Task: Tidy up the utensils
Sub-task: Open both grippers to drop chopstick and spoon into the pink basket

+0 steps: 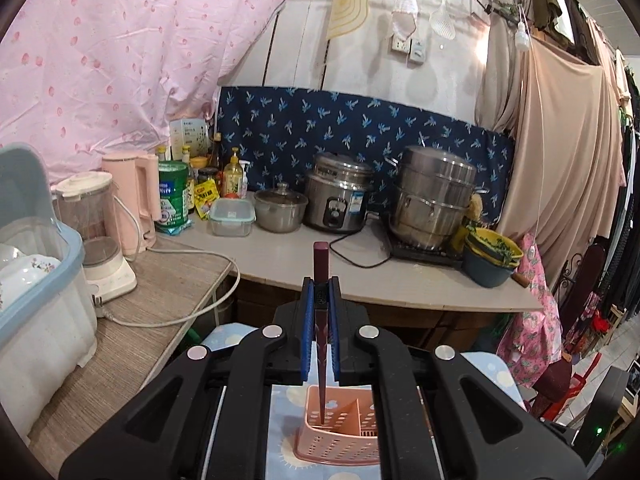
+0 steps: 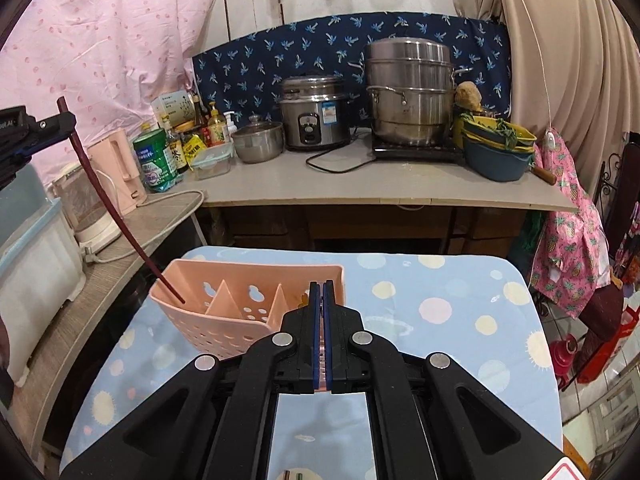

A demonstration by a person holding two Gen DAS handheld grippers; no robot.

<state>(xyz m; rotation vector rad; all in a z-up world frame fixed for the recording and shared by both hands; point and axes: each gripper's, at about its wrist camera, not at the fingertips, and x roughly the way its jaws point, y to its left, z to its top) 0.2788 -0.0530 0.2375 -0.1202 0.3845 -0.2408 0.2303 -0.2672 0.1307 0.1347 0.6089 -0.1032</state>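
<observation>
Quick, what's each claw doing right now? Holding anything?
Left gripper: jaws closed on a dark red chopstick, tip in the pink caddy.
Right gripper: jaws closed on the caddy's rim.

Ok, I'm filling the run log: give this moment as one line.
left gripper: shut on chopstick | tip inside pink caddy, leftmost compartment | right gripper: jaws shut on caddy's right wall

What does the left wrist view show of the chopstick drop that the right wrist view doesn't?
Only the left wrist view shows the left claw clamped on the chopstick, seen along its fingers. Only the right wrist view shows the chopstick's slant, its tip inside the holder's leftmost compartment, and the right claw shut on the holder's near wall. Both show the pink utensil holder on the dotted cloth.
</observation>
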